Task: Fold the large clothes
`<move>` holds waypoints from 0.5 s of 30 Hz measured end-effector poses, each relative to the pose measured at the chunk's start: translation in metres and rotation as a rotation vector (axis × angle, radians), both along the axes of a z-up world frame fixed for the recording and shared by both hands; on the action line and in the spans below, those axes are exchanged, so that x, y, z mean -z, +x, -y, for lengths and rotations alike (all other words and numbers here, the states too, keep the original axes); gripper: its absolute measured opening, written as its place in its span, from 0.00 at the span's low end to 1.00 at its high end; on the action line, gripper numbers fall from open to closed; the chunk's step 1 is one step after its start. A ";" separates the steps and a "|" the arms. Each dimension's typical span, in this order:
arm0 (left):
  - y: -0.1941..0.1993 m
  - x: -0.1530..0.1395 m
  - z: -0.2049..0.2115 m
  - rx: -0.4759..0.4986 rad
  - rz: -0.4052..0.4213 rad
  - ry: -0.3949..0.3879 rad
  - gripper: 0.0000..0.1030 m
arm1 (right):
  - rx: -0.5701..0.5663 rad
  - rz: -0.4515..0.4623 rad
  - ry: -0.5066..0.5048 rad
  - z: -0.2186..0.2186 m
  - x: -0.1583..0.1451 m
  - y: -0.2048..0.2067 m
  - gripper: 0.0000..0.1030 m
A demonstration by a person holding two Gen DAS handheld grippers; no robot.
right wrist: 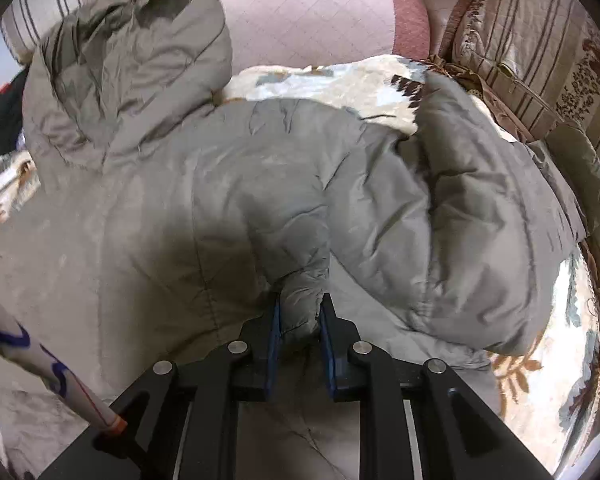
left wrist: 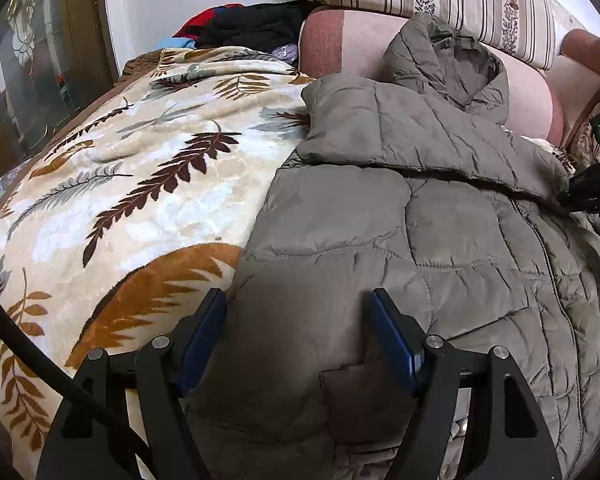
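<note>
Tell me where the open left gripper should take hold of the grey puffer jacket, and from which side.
Probably the jacket's near left edge, where it meets the leaf-print blanket. The left gripper hovers there with jaws open; come in low from the blanket side, since that padded edge looks graspable. The right gripper is already shut on a padded fold.

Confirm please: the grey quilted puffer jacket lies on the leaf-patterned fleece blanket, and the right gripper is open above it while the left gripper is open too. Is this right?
Not quite. The right gripper is not open above the grey quilted puffer jacket: the right wrist view shows it shut on a bunched fold of the jacket. The rest holds: the jacket lies on the leaf-patterned fleece blanket, and the left gripper is open.
</note>
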State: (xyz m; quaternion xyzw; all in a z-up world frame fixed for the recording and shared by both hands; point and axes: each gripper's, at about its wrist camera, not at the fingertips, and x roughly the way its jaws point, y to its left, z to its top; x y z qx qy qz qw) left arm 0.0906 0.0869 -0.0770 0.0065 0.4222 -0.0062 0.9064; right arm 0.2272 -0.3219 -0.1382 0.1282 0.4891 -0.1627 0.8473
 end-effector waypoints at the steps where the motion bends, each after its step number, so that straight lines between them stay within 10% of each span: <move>1: 0.000 0.000 0.000 0.000 0.001 0.003 0.70 | -0.003 -0.001 -0.007 -0.001 0.000 -0.002 0.21; 9: -0.003 0.005 -0.003 -0.029 -0.001 -0.003 0.77 | -0.028 0.112 -0.043 0.006 -0.042 -0.049 0.61; 15: -0.007 0.011 -0.010 -0.063 0.001 -0.034 0.82 | 0.036 0.099 -0.183 0.061 -0.050 -0.115 0.62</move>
